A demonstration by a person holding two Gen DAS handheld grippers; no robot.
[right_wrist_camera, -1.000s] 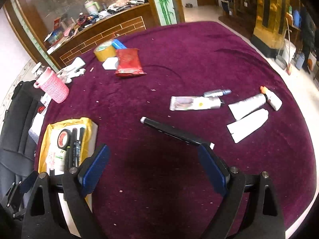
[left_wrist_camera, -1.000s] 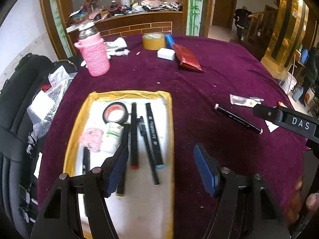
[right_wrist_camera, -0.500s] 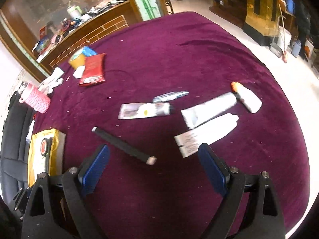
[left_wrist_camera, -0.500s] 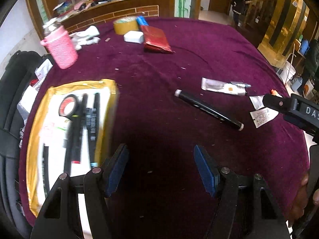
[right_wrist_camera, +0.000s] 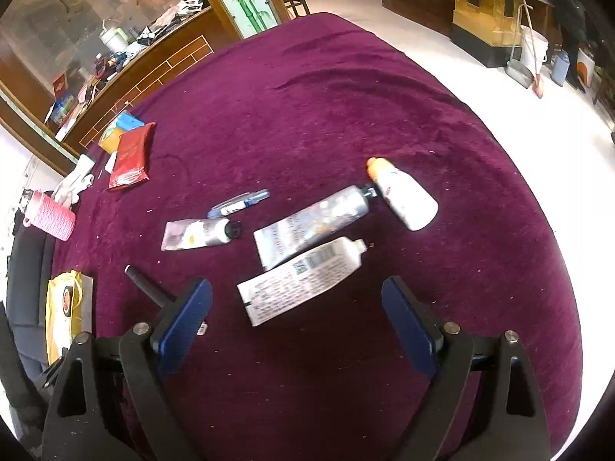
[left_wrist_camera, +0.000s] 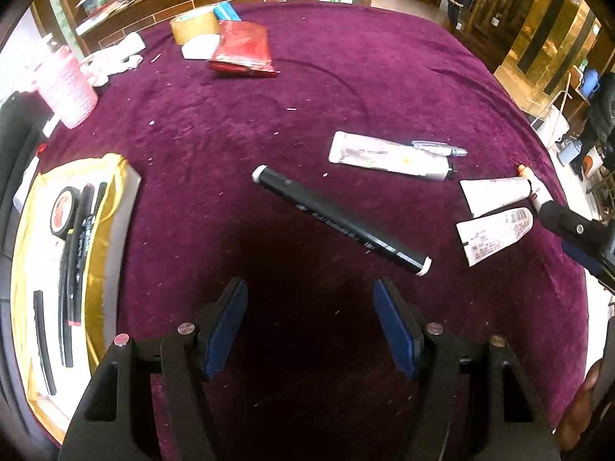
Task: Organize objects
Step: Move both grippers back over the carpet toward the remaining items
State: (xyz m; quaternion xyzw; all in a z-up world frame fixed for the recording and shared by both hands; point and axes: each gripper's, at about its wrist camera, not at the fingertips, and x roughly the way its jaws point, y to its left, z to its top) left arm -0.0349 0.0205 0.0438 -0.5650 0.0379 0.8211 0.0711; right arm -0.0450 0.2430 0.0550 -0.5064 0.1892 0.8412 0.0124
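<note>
A: The black marker is seen lying loose at mid-frame, just beyond the left gripper, whose jaws are spread and empty – presumably lined up for a pickup

B: The right gripper is likewise held wide over the white tube; the yellow tray, where pens are gathered, sits at far left

Bare cloth before black marker

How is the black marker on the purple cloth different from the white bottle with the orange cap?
The black marker is long, thin and dark; the white bottle is short, fat and pale. The marker lies alone, while the bottle's orange cap end touches a silver tube. Both lie flat on the cloth, ungripped.
</note>
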